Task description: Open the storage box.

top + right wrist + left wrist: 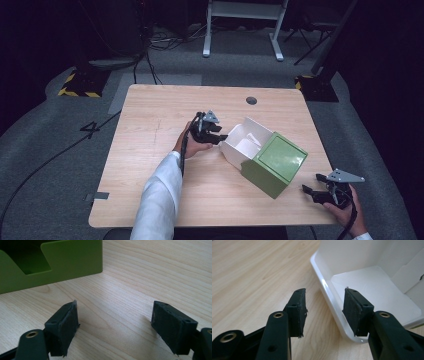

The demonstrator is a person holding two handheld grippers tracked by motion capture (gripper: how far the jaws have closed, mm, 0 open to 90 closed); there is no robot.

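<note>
The right claw sits low over the near right corner of the pale wooden table, held in a hand with its grey three-cornered plate on top, and its jaws stand wide apart with only bare wood grain between them. Just ahead of that claw, a little to its left in the right gripper view, rises the green rectangular box, apart from both jaws, with a cut-out opening in the face turned toward the claw. In the high view this green box lies on the table with a white open tray-like inner box jutting from its far left end. The left claw, held by a hand on a white-sleeved arm, is at that white end. Its jaws are moderately open and straddle the rounded rim of the white box, one pad outside over the table, the other over the white floor inside; whether either pad touches the rim cannot be told.
</note>
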